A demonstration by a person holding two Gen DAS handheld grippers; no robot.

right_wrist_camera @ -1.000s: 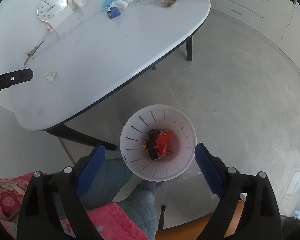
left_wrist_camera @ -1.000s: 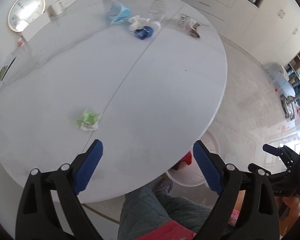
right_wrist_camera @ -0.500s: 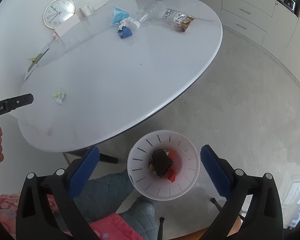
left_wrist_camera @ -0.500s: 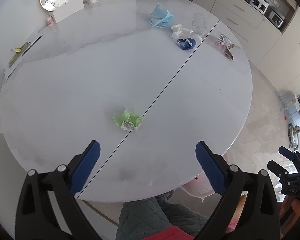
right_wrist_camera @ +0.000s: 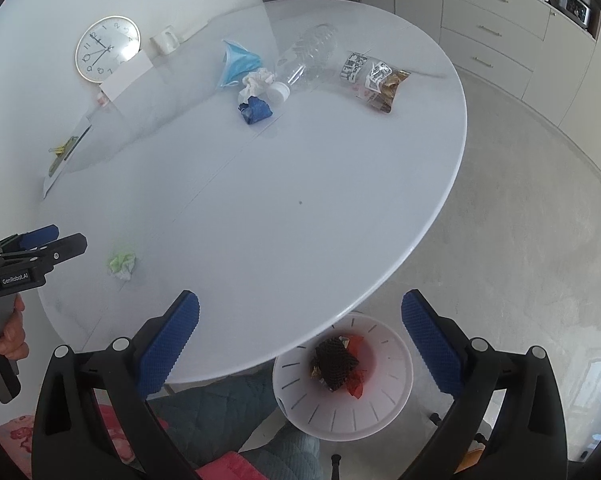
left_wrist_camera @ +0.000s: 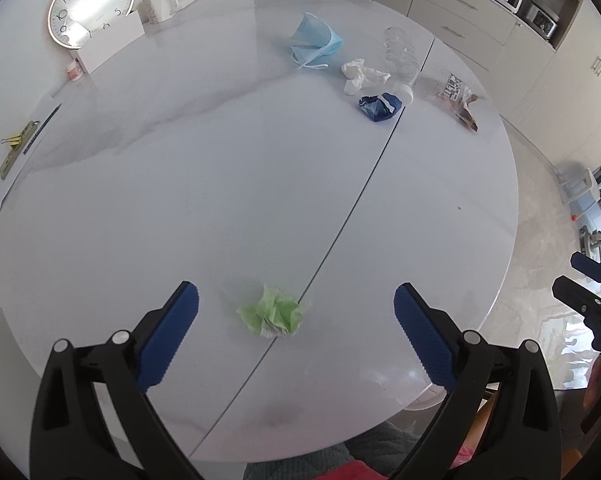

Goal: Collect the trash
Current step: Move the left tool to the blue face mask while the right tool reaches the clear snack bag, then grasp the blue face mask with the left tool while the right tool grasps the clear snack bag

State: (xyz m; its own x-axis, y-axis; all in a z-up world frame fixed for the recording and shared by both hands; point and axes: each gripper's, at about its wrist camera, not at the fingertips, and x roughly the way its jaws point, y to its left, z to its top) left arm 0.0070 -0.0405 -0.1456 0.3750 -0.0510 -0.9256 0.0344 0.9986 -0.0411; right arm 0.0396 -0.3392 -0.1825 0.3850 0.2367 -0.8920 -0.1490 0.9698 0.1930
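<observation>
— Where are my tools?

— Both spread wide, nothing in them. My left gripper [left_wrist_camera: 296, 316] hangs over the green paper wad [left_wrist_camera: 274, 315], which lies on the table's [left_wrist_camera: 220, 200] centre seam near the near edge. My right gripper [right_wrist_camera: 300, 332] is above the bin [right_wrist_camera: 396, 400], just under that edge.

— Risks?

— I think light paper could skid or spring out if I pinch off-centre. The mask [left_wrist_camera: 314, 42], bottle [left_wrist_camera: 400, 54] and wrapper [left_wrist_camera: 458, 100] at the far edge mean long reaches.

Crumpled paper wad [left_wrist_camera: 274, 315] on table [left_wrist_camera: 180, 200]; bin [right_wrist_camera: 342, 376] on floor beneath its edge.
</observation>
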